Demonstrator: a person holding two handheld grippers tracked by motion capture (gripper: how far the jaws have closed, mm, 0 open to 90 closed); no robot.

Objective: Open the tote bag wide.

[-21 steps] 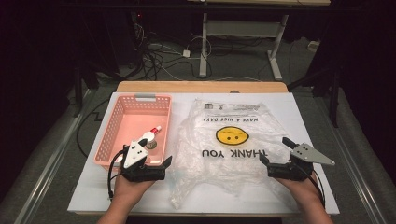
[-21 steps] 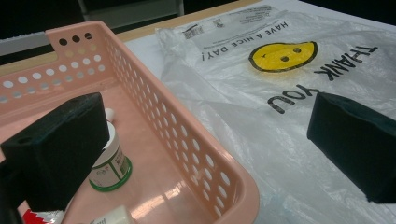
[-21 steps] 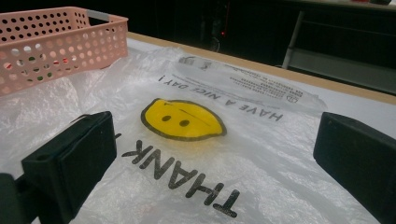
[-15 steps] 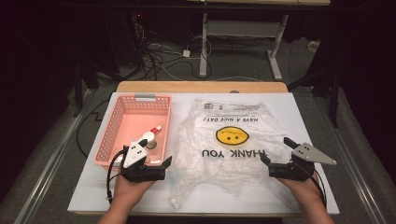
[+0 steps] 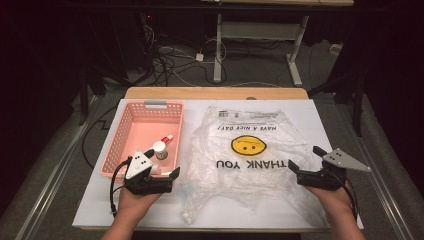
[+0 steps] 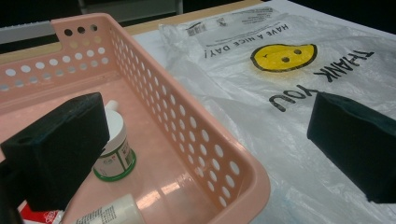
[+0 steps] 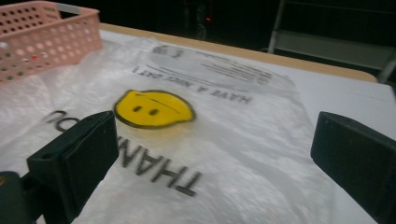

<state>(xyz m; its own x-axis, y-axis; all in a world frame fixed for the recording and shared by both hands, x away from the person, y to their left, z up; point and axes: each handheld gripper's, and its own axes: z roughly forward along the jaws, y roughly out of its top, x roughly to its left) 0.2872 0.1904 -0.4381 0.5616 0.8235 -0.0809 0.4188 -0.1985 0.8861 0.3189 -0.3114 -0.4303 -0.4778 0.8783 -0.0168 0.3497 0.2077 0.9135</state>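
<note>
1. My left gripper [image 5: 159, 176] hovers at the pink basket's [image 5: 121, 134] near right corner, about 7 o'clock on the worktop [image 5: 320, 112]. Its fingers [image 6: 60, 149] stand wide with nothing between them.
2. My right gripper [image 5: 306, 165] sits at about 4 o'clock, at the right edge of the plastic bag [image 5: 250, 155]. Its fingers [image 7: 77, 158] are also wide and hold nothing.
3. Against the picture from a moment ago, the right gripper has crept slightly inward toward the bag; the left has hardly shifted. The bag lies as flat and crumpled as it did.
4. The bag fills the middle of the worktop, its smiley print facing up, its mouth end toward me near 6 o'clock.
5. Inside the basket, at its near end, stand a small white jar [image 6: 113, 144] with a green base and a white tube [image 6: 109, 212], just beside my left fingers.
6. I judge the work is only starting: both grippers are closing in, and nothing is grasped yet.
</note>
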